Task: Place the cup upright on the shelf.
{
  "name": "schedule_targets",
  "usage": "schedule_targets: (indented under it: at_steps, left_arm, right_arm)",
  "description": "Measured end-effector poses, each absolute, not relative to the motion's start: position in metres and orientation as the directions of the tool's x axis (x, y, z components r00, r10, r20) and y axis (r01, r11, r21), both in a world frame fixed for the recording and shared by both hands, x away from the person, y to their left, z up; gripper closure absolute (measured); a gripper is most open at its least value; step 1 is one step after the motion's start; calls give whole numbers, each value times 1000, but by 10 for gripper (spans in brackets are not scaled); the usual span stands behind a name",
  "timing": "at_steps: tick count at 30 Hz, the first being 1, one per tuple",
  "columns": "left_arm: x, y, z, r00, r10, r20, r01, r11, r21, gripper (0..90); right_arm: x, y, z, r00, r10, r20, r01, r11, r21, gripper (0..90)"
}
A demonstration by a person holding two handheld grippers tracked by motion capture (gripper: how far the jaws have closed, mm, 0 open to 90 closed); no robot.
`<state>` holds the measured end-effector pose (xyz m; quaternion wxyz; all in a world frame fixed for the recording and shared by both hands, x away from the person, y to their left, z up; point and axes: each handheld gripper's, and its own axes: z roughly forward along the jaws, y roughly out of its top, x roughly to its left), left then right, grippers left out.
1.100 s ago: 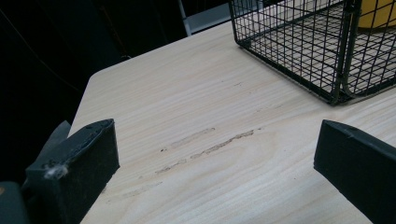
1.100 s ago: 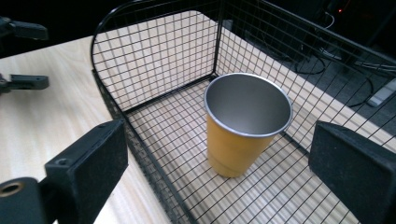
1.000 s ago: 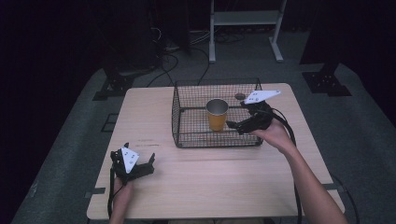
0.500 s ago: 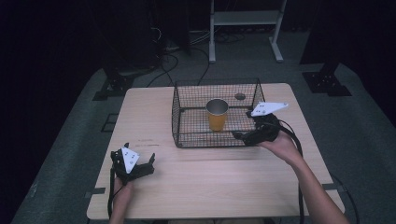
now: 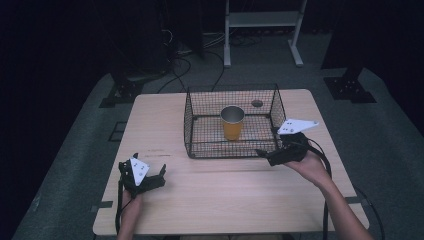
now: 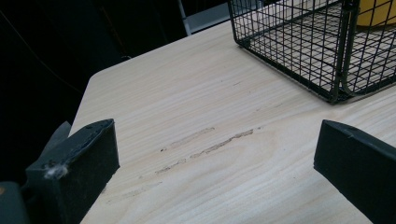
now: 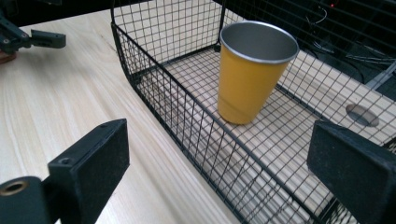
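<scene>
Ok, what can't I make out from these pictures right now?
- Cup: its bottom inside is out of sight behind its own rim, in both the right gripper view and the high view.
- Right gripper: too small and dark in the high view to judge whether it touches the wire basket.
- Left gripper view: the frame edge crops the cup.

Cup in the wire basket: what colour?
Yellow-orange outside, silver metallic inside and rim; the cup shows best in the right gripper view.

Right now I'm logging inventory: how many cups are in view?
1. The yellow cup stands upright inside the wire basket at the table's far middle. No others seen.
</scene>
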<state>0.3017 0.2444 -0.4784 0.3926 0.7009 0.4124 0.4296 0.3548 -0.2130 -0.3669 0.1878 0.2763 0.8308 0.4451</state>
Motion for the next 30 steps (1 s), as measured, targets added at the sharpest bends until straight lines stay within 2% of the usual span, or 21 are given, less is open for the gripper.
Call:
schedule_targets:
  at_steps: [30]
  left_arm:
    - [302,244,-478,289,915,281,242,-354,903,0]
  right_arm:
    - [327,-249,-415,-729,685,18,388,391,835,51]
